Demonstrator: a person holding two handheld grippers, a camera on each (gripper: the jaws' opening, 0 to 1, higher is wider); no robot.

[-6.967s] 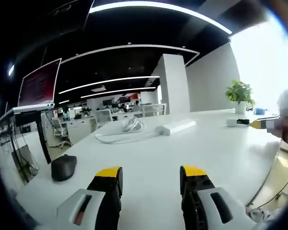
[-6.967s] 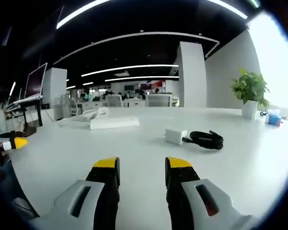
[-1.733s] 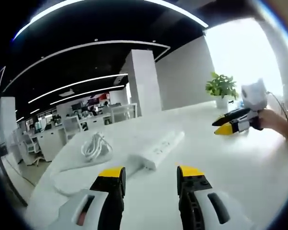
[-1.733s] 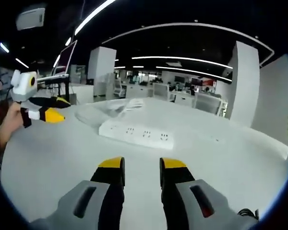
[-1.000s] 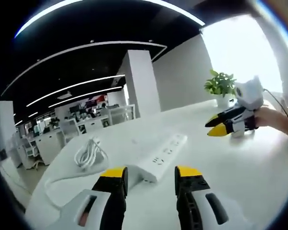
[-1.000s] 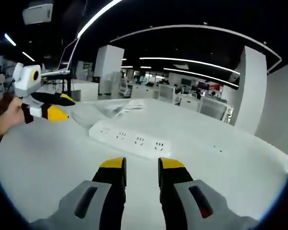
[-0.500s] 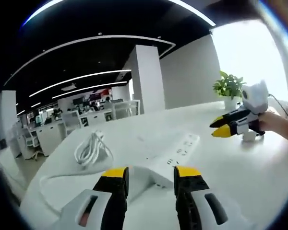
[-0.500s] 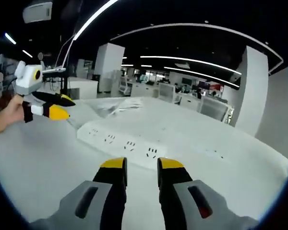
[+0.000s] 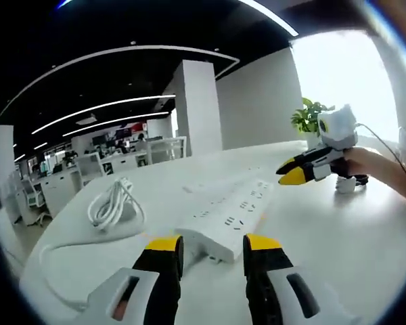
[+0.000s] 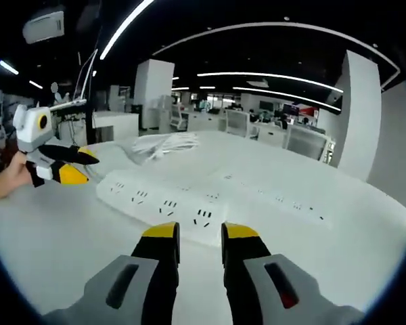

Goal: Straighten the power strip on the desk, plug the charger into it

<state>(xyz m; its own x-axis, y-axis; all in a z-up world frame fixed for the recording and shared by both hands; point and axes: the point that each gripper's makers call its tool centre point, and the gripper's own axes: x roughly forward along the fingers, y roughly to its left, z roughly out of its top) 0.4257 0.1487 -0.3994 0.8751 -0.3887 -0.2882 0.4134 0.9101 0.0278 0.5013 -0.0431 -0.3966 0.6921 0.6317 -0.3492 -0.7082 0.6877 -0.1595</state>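
Nearby, coiled cord (image 9: 111,206) beside power strip (image 9: 227,218)

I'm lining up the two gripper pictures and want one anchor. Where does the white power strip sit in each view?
Left gripper view: the power strip runs from just beyond the left gripper up to the right, toward the right gripper.
Right gripper view: the strip lies across the middle, its near edge just beyond the right gripper's tips.
Shared landmark: the coiled white cable at the strip's far end.
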